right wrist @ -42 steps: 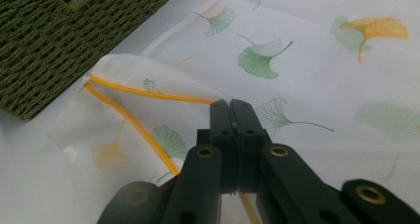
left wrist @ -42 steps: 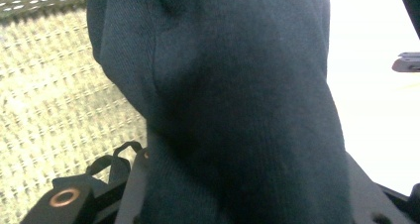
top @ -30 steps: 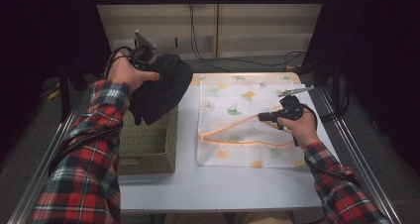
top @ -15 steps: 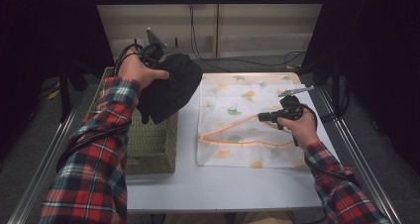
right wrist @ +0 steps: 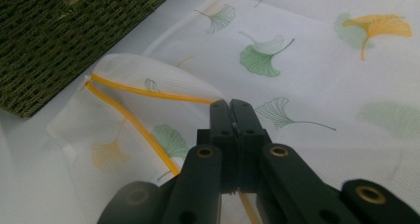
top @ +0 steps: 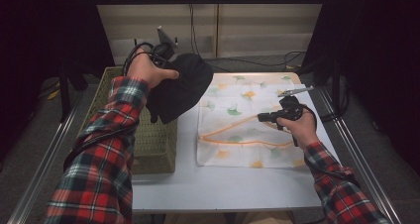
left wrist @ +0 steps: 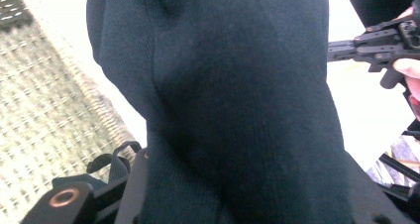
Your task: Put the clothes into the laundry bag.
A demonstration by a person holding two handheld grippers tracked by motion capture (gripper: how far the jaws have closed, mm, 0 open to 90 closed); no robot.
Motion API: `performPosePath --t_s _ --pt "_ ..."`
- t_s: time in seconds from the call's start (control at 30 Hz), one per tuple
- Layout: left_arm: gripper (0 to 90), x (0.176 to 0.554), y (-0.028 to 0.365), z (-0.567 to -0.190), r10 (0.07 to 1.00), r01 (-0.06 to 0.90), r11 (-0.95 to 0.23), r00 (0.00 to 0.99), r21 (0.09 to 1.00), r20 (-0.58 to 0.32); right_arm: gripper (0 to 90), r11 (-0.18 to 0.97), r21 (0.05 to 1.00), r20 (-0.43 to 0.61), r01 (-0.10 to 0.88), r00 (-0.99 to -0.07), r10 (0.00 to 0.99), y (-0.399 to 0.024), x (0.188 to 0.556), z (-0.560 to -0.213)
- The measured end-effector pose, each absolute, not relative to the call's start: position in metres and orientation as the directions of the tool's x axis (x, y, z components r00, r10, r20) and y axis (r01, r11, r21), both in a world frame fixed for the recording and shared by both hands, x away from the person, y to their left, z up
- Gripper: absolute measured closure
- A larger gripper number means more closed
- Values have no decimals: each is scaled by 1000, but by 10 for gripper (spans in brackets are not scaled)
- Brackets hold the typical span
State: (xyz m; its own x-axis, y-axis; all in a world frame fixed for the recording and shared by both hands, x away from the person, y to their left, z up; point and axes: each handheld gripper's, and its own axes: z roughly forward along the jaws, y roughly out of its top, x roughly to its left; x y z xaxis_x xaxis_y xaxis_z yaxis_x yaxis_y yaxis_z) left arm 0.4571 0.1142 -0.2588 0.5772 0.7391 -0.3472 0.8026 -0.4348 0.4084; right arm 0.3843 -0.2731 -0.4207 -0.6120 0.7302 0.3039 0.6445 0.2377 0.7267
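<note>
A: Left tongs (top: pixel 171 68)?
B: Clamped on a black garment (top: pixel 181 87), held up over the near edge of the wicker basket (top: pixel 148 144).
A: Right tongs (right wrist: pixel 232 116)?
B: Pressed together, pinching the orange-trimmed opening of the leaf-print mesh bag (top: pixel 242 117), flat on the bench (top: pixel 223 184) just right of the basket.

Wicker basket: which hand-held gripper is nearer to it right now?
Left. The left hand-held gripper holds a black garment above the basket; the right hand-held gripper pinches the mesh bag's orange-trimmed opening, further away.
</note>
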Motion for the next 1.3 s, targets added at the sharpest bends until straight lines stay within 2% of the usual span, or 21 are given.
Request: performPosePath --t_s 1.0,1.3 --pt "600 442 60 -269 637 739 -512 669 438 -383 900 221 713 318 665 -588 744 -273 391 -416" --pt "600 434 51 -281 630 747 -494 660 445 -409 900 209 706 320 676 -569 758 -271 395 -414"
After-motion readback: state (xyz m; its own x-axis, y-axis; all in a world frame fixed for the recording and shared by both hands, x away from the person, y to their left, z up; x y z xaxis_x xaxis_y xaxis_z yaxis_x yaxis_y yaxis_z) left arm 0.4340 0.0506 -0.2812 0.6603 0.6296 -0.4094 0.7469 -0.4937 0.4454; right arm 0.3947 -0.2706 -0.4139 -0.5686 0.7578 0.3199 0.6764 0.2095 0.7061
